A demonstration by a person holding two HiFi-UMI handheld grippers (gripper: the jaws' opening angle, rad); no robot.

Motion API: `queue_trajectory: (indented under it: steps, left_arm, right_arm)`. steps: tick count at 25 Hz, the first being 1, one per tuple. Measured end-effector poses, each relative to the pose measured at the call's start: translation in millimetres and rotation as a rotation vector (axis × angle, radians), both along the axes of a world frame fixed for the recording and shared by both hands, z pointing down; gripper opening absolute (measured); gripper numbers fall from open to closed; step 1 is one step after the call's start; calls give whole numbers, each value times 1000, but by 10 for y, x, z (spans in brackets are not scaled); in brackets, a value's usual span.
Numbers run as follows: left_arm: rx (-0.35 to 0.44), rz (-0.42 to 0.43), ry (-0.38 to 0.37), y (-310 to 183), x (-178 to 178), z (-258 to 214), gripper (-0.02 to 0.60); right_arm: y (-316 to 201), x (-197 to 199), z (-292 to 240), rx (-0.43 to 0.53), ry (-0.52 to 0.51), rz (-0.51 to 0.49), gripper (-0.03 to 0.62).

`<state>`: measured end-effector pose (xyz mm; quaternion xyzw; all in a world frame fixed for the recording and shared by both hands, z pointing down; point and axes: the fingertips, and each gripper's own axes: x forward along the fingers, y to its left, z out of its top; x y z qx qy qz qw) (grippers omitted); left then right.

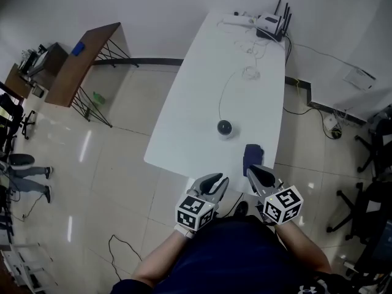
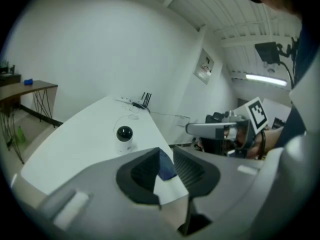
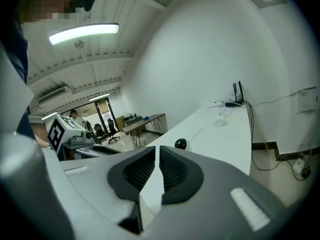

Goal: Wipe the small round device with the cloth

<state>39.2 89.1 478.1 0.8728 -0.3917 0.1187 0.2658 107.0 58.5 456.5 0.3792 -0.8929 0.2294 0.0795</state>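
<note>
device (image 1: 225,128): white body, glossy black dome, on the white table (image 1: 196,97)
cloth (image 1: 252,155): dark blue, near the device
left gripper (image 1: 215,181): jaws partly apart, empty
right gripper (image 1: 257,173): jaws almost together, empty

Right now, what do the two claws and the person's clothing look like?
Both the left claw and right claw are grey, rounded shells with black ribbed pads inside. Each carries a white cube printed with black square markers. The person wears a dark navy top.
</note>
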Motion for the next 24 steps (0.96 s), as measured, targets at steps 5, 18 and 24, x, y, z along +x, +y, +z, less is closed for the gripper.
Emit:
queue_trajectory:
  steps: [5, 18, 24]
  left_arm:
    - [6, 39, -12, -2, -230, 66, 87]
    - [57, 129, -7, -252, -253, -40, 87]
    - [76, 129, -21, -279, -299, -42, 86]
  right_arm:
    - [91, -232, -82, 45, 25, 21, 32]
    - [-140, -247, -248, 127, 80, 118, 32]
    - [-186, -233, -317, 147, 79, 128, 32]
